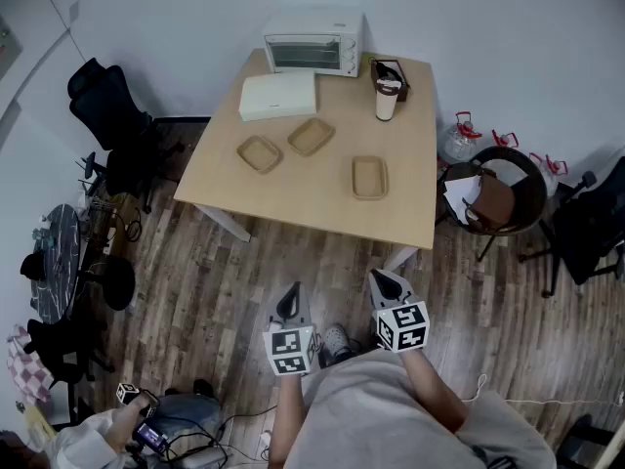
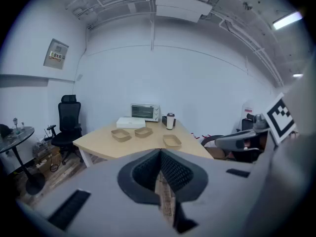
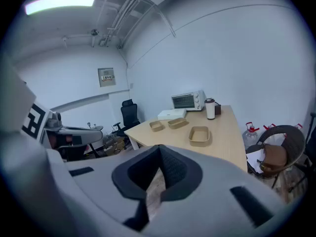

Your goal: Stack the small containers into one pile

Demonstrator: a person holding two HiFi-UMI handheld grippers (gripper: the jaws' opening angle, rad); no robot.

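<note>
3 small brown trays are laid apart on the light wooden table (image 1: 322,198): the left tray (image 1: 260,152), the mid tray (image 1: 312,136) & the right tray (image 1: 370,177). None is stacked. The grey left gripper (image 1: 289,293) & grey right gripper (image 1: 389,281) are held over the wood floor (image 1: 225,291), well away from the table. Both are closed tight, w/ nothing held.

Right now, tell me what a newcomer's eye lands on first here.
Three tan containers lie apart, unstacked, on the wooden table, with an oven at its far edge. Nearer the camera, the left gripper and right gripper hang over the floor, short of the table, jaws shut and empty.
</note>
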